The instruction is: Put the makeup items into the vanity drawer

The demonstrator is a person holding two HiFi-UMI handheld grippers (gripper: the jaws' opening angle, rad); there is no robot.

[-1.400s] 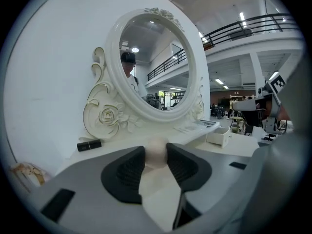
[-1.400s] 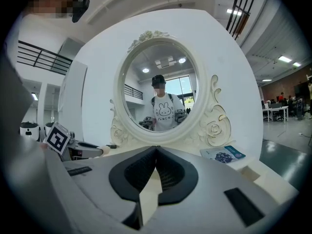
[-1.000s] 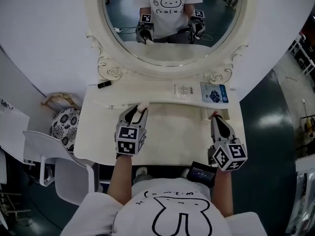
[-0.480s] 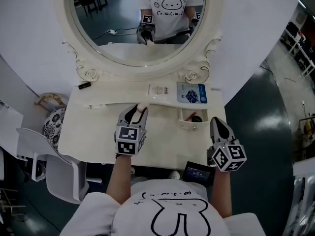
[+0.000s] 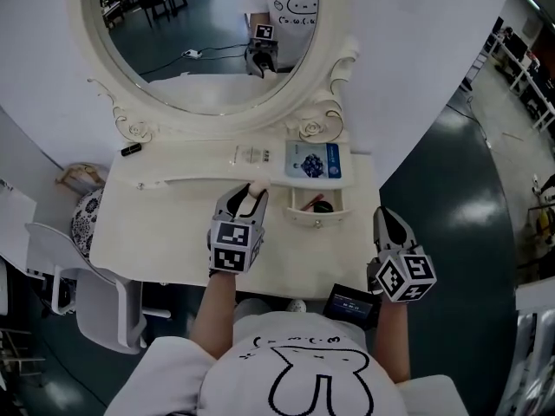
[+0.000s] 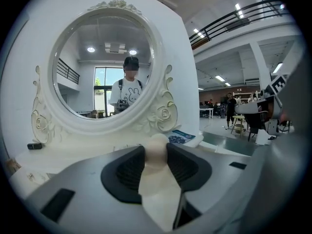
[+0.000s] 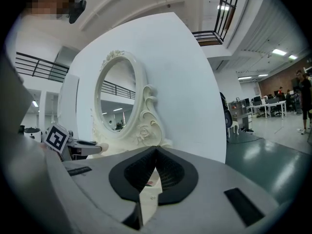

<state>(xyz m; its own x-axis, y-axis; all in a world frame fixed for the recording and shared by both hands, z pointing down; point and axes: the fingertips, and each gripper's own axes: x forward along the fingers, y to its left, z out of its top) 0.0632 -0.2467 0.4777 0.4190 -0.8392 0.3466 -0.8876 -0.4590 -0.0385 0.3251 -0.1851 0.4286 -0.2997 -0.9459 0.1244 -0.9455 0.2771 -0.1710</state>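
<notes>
Head view: makeup item (image 5: pixel 257 188) between left tongs (image 5: pixel 250 194)

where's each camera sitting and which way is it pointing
head view: on the person's head, facing steeply down at the vanity top, mirror and open drawer; shows both forearms, left tongs and right tongs.
left gripper view: rides the left tongs, faces the mirror nearly head-on; shows its jaws clamped on a cream makeup item and the person's reflection.
right gripper view: rides the right tongs, faces the mirror obliquely from the right; shows its shut jaws.
shared: all three see the mirror; each gripper view catches the other tongs.
</notes>
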